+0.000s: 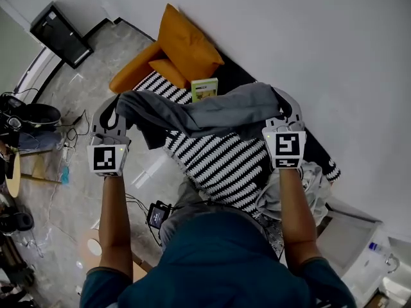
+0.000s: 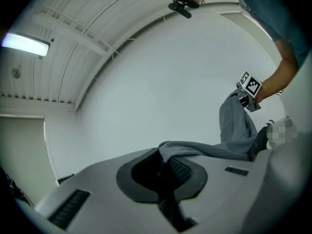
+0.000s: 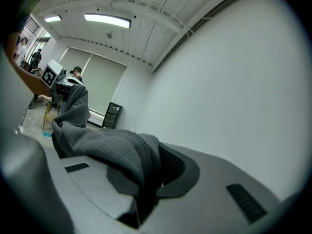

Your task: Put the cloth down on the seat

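Cloth (image 1: 215, 114) judged soft, light, limp; sag seen between ends. One end clamped in left gripper (image 2: 166, 169), other in right gripper (image 3: 148, 172). Ends judged best hold.

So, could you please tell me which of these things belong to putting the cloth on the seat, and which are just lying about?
In the job:
cloth, gripped by the left tool and the right tool
striped seat

Lying about:
orange cushions
green box
pale fabric
screen
floor cables
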### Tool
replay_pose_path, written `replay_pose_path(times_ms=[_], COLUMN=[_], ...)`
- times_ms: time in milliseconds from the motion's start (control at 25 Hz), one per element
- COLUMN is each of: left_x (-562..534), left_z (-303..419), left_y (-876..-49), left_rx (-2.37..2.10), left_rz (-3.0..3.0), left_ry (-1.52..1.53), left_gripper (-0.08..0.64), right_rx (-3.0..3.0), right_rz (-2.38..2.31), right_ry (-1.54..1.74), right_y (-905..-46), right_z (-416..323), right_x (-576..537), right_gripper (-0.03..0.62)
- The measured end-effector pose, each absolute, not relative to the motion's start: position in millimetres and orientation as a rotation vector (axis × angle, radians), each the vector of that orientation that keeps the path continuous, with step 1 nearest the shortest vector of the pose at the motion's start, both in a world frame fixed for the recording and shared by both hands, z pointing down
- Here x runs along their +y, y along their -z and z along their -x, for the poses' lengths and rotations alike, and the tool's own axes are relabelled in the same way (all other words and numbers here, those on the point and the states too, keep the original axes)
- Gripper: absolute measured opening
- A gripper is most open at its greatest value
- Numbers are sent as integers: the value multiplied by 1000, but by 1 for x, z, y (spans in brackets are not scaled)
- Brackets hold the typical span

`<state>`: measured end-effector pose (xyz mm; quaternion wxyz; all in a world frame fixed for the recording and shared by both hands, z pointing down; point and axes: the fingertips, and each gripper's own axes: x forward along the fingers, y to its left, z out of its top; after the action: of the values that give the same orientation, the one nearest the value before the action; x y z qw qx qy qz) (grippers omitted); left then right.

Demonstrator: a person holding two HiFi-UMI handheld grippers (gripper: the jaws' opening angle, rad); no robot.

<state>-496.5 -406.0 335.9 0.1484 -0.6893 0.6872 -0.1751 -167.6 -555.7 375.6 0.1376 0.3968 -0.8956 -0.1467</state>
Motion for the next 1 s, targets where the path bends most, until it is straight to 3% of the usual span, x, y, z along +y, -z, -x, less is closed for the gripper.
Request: replay_pose_path(times_ms=[400,1000], left_x=[-504,-677], left_z=[523,562], left_y=[-391,-508], left_rx=[1977,1972], left_rz=[2077,2305], left_ry=[490,572], left_gripper=[12,12], right_rx=[-2509,-2358], right_rz=[-1252,-1380], right_ry=[386,82], right_y=[-429,-546], right_z=[172,176], right_x=[-615,-730], right_gripper=[31,34])
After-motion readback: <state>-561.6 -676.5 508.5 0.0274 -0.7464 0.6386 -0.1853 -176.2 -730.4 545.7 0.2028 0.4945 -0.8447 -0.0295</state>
